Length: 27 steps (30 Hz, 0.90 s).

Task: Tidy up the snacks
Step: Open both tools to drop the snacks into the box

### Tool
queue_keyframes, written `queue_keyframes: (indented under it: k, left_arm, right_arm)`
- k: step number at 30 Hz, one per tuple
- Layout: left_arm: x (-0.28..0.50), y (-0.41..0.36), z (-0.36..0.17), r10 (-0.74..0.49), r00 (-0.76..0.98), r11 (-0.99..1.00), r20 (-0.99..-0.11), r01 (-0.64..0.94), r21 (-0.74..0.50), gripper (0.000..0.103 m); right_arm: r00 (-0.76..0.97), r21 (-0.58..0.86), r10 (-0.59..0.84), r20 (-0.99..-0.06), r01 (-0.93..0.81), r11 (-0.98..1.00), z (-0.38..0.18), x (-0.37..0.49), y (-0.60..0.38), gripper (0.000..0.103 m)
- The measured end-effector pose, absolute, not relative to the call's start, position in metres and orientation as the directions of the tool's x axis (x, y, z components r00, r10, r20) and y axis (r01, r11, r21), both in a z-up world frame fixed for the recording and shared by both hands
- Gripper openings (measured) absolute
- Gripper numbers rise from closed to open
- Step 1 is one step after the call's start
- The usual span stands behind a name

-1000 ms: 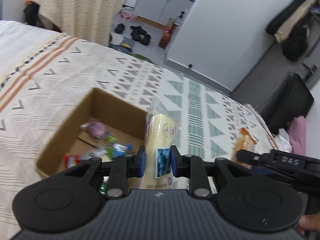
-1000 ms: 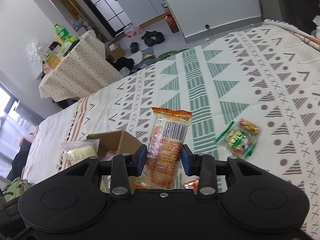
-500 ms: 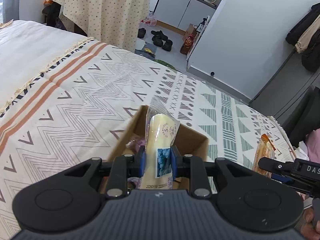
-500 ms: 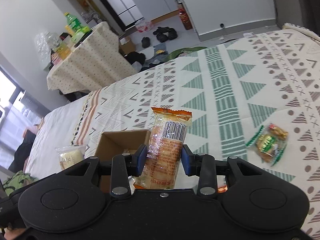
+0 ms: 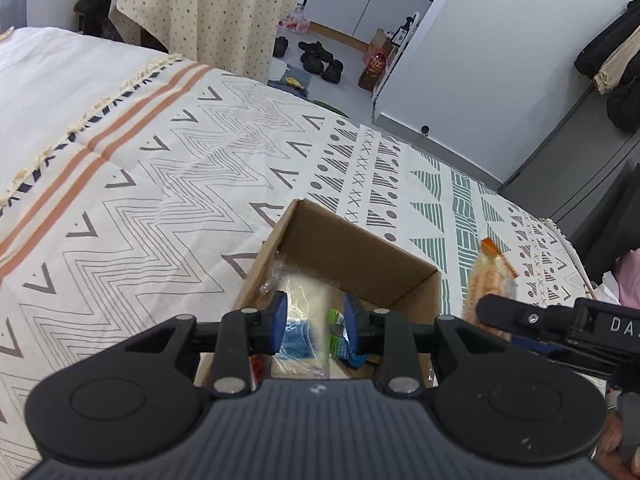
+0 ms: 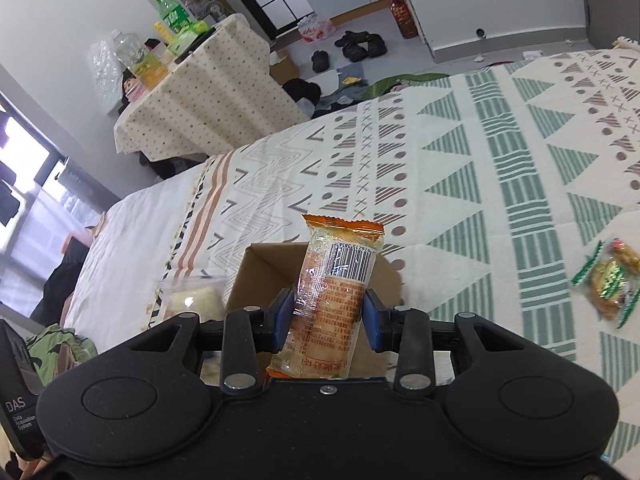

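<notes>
- The left hand-held gripper [image 5: 313,322] is held directly over the open brown cardboard box [image 5: 362,254], pointing steeply down into it, so that whatever is let go falls inside rather than onto the bed.
- Its jaws are opening at this moment; the clear-wrapped pale yellow snack packet [image 5: 304,294] is seen blurred between the blue pads [image 5: 279,322], which no longer appear to press on it, and it is judged to be dropping into the box.
- Other wrapped snacks, among them a green-printed one [image 5: 338,330], are already gathered on the box floor, which is read as the collecting place for the task.
- The right hand-held gripper [image 6: 327,322] is closed on an orange-topped clear packet with a barcode [image 6: 335,292], gripped across its middle and kept upright, so the wrapper is carried without folding.
- That packet is held just beside the box on its near side, apparently waiting its turn until the left one clears the opening.
- The box is set on the patterned cream, green and orange bedspread [image 6: 500,168], within easy reach of both hands.
- A green-edged clear packet of brownish snacks [image 6: 608,278] is left lying on the bedspread, well apart from the box, and is judged not yet sorted.
</notes>
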State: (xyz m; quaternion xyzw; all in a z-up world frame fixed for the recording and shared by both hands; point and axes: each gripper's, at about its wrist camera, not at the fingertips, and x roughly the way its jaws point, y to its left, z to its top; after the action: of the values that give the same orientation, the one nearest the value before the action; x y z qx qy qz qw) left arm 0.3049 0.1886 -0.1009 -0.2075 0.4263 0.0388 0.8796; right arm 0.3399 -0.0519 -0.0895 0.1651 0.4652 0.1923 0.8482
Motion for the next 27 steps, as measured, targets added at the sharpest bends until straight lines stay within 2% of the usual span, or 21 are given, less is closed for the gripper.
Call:
queue_keyframes:
  k: [4, 7, 12, 17, 22, 27]
  left_arm:
    - [0.306, 0.188, -0.105, -0.107, 0.627, 0.911, -0.771, -0.248, -0.328, 0.045]
    - [0.303, 0.186, -0.108, -0.101, 0.622, 0.908, -0.776, -0.261, -0.327, 0.052]
    - [0.298, 0.185, -0.111, -0.087, 0.611, 0.899, -0.787, -0.293, -0.326, 0.062]
    - [0.291, 0.181, -0.105, -0.039, 0.617, 0.897, -0.786, -0.325, -0.299, 0.079]
    - [0.284, 0.171, -0.102, -0.025, 0.61, 0.897, -0.792, -0.336, -0.287, 0.086]
    - [0.278, 0.154, -0.098, -0.011, 0.603, 0.892, -0.798, -0.355, -0.281, 0.087]
  right_arm:
    - [0.442, 0.5, 0.523, -0.729, -0.177, 0.848, -0.095, 0.344, -0.043, 0.04]
    - [0.434, 0.521, 0.538, -0.722, -0.171, 0.836, -0.097, 0.344, -0.043, 0.047]
    - [0.441, 0.506, 0.516, -0.734, -0.152, 0.849, -0.098, 0.341, -0.051, 0.052]
    - [0.455, 0.476, 0.479, -0.751, -0.13, 0.87, -0.102, 0.338, -0.065, 0.058]
    - [0.47, 0.467, 0.46, -0.753, -0.109, 0.877, -0.1, 0.332, -0.083, 0.065]
    - [0.502, 0.451, 0.434, -0.748, -0.096, 0.887, -0.098, 0.324, -0.103, 0.082]
